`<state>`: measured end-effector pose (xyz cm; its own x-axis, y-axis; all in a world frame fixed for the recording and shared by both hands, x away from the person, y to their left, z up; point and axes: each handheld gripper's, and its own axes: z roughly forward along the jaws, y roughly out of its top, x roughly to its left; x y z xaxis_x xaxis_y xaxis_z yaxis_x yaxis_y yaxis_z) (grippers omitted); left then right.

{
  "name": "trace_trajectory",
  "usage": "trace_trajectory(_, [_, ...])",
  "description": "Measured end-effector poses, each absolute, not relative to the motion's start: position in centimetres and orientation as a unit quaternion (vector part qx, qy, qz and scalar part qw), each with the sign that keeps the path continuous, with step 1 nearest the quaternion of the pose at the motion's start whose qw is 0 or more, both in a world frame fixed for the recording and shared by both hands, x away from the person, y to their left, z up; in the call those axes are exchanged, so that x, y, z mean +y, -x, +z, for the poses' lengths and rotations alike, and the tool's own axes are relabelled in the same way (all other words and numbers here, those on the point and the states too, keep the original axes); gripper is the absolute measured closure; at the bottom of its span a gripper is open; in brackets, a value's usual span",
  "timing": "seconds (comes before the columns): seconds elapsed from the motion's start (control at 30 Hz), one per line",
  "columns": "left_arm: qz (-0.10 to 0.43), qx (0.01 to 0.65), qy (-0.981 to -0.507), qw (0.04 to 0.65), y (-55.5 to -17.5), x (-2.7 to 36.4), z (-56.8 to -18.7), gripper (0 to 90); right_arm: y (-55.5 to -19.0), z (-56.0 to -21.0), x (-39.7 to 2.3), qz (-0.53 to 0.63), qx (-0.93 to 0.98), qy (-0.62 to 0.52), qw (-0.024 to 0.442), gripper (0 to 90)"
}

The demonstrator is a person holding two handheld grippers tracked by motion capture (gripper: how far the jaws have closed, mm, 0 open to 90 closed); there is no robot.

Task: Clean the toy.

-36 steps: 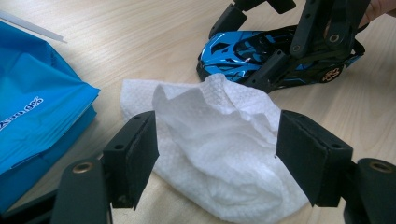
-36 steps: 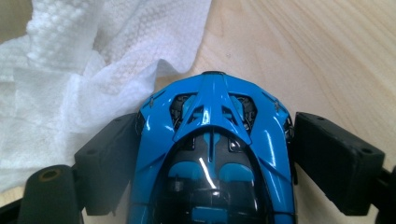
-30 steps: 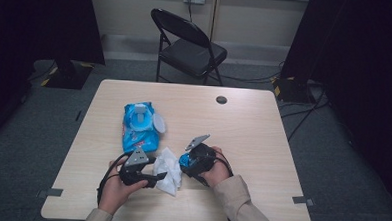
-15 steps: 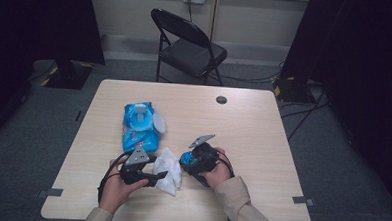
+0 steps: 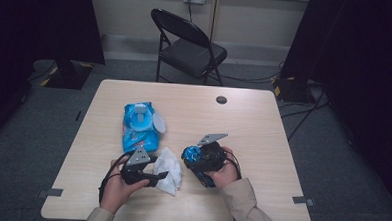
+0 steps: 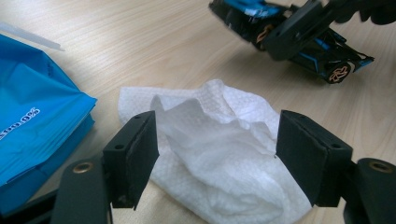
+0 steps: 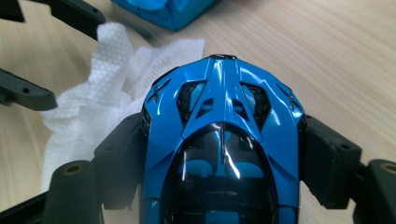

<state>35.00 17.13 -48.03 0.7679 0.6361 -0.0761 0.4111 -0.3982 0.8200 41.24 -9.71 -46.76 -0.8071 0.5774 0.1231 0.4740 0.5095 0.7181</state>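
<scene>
A shiny blue toy car [image 7: 224, 140] sits nose-forward between the pads of my right gripper [image 7: 224, 126], which is shut on its sides. In the high view the car [image 5: 193, 154] is held just above the table, right of centre, and it shows tilted in the left gripper view [image 6: 299, 42]. A crumpled white wipe [image 6: 219, 158] lies on the table between the jaws of my left gripper [image 6: 215, 135], which stand open on either side of it. In the high view the wipe [image 5: 171, 165] lies between the two hands, with the left gripper [image 5: 161, 177] at its left edge.
A blue pack of wet wipes [image 5: 139, 125] with its lid flipped open lies left of centre, just beyond the left hand. A round cable hole [image 5: 221, 99] is near the table's far edge. A black folding chair [image 5: 189, 47] stands behind the table.
My right gripper has lifted a little and drifted right with the car, away from the wipe. The left gripper and the wipe have stayed put.
</scene>
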Motion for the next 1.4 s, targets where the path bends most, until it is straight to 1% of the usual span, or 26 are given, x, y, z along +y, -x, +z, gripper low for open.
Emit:
trace_trajectory(0.3, [0.126,0.315,-0.827,0.448,-35.0,16.9,-48.1,29.2,-40.6,-45.8,-11.4,0.437,0.842,-0.309,0.070,24.6])
trace_trajectory(0.63, [0.125,0.307,-0.832,0.445,-35.0,16.5,-48.3,28.3,-40.0,-44.6,-12.6,0.461,0.830,-0.304,0.073,24.6])
trace_trajectory(0.77, [0.130,0.294,-0.840,0.438,-35.1,16.0,-48.5,28.2,-39.4,-44.2,-13.3,0.465,0.831,-0.296,0.076,24.5])
trace_trajectory(0.9, [0.141,0.281,-0.852,0.419,-35.2,15.5,-49.0,32.2,-38.7,-43.9,-14.1,0.473,0.829,-0.290,0.077,24.5])
trace_trajectory(0.93, [0.138,0.281,-0.853,0.417,-35.3,15.4,-49.1,35.0,-38.6,-43.9,-14.2,0.473,0.830,-0.287,0.076,24.5])
trace_trajectory(1.03, [0.144,0.283,-0.860,0.400,-35.3,15.4,-49.4,37.6,-38.3,-44.0,-14.9,0.477,0.828,-0.285,0.074,24.5])
trace_trajectory(1.27, [0.143,0.281,-0.870,0.379,-35.2,14.9,-50.2,37.8,-37.7,-44.0,-15.9,0.483,0.826,-0.281,0.072,24.5])
trace_trajectory(1.37, [0.134,0.292,-0.865,0.384,-35.2,14.8,-50.3,39.0,-37.3,-44.0,-16.1,0.486,0.825,-0.279,0.072,24.5])
trace_trajectory(1.4, [0.128,0.294,-0.865,0.385,-35.2,14.8,-50.3,41.1,-37.1,-44.0,-16.2,0.489,0.823,-0.279,0.073,24.5])
